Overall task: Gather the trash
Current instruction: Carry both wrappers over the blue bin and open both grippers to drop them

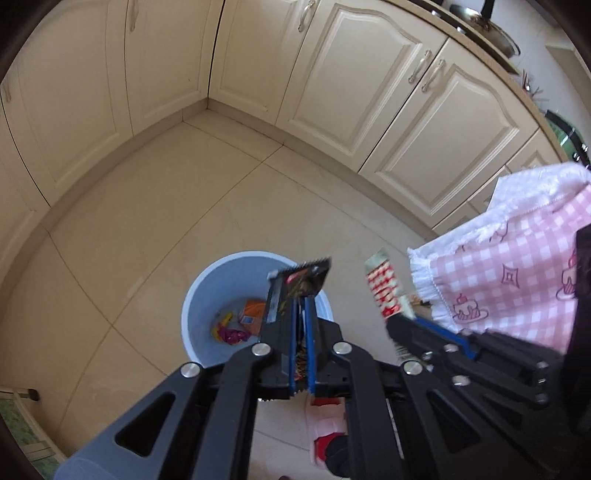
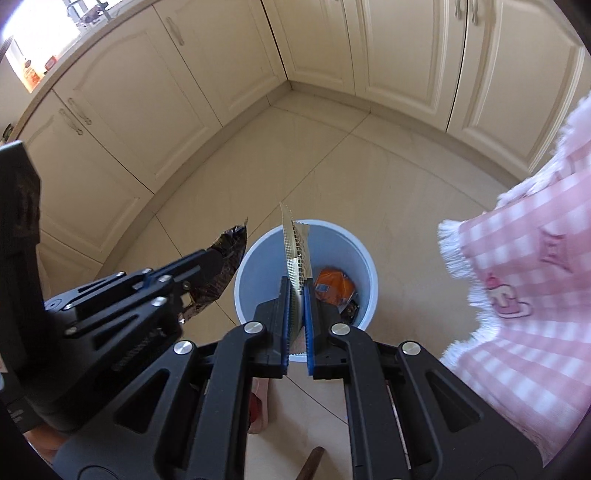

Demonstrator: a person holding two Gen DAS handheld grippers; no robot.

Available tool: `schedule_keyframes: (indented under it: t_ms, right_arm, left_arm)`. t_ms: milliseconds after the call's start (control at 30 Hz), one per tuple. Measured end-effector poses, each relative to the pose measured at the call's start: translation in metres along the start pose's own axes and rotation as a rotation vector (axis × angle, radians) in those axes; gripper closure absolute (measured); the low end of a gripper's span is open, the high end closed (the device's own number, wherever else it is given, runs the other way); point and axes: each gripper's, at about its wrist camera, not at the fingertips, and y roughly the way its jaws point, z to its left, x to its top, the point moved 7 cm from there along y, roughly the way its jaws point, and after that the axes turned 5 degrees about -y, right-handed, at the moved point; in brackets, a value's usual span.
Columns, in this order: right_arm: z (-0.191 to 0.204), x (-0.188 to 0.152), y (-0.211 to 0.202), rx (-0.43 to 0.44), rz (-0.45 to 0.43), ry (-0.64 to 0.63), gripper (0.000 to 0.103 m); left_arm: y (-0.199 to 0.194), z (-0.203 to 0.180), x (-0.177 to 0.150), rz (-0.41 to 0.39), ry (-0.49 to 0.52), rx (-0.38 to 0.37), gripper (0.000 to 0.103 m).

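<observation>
A light blue bin (image 1: 221,280) stands on the tiled floor, with an orange packet (image 1: 253,312) and a yellow and magenta wrapper (image 1: 229,330) in its bottom. My left gripper (image 1: 295,295) hangs over the bin's right rim, shut on a dark wrapper (image 1: 306,278) that sticks up past its fingertips. To its right, my right gripper (image 1: 397,321) holds a red and white wrapper (image 1: 384,291). In the right wrist view, the right gripper (image 2: 295,284) is above the bin (image 2: 332,243), shut on that wrapper (image 2: 295,247), seen edge-on. The left gripper (image 2: 210,258) sits left of the rim with the dark wrapper (image 2: 229,258).
Cream cabinet doors (image 1: 369,74) line two walls and meet in a corner behind the bin. A pink checked cloth (image 1: 517,277) with a white fringe hangs at the right. A pink and red slipper (image 1: 325,435) shows below the grippers. Pans (image 1: 491,26) stand on the counter.
</observation>
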Motion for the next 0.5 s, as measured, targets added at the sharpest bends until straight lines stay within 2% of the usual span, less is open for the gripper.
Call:
schedule_keyframes:
  t_ms: [33,67,100,500]
  right_arm:
    - [-0.001,0.000,0.005,0.002,0.008,0.008,0.096]
    - [-0.001,-0.001,0.010,0.003,0.014,0.014,0.096]
    - [-0.001,-0.001,0.013,0.003,0.018,0.018,0.096]
    - [0.008,0.004,0.028,0.013,0.034,0.027,0.096]
  left_arm:
    - [0.001,0.003,0.001,-0.002,-0.010,-0.007,0.077]
    - [-0.001,0.008,0.000,-0.011,-0.024,-0.009,0.061]
    - [-0.001,0.014,0.002,-0.027,-0.045,-0.006,0.058]
    - [0.002,0.035,0.002,-0.007,-0.095,0.026,0.056]
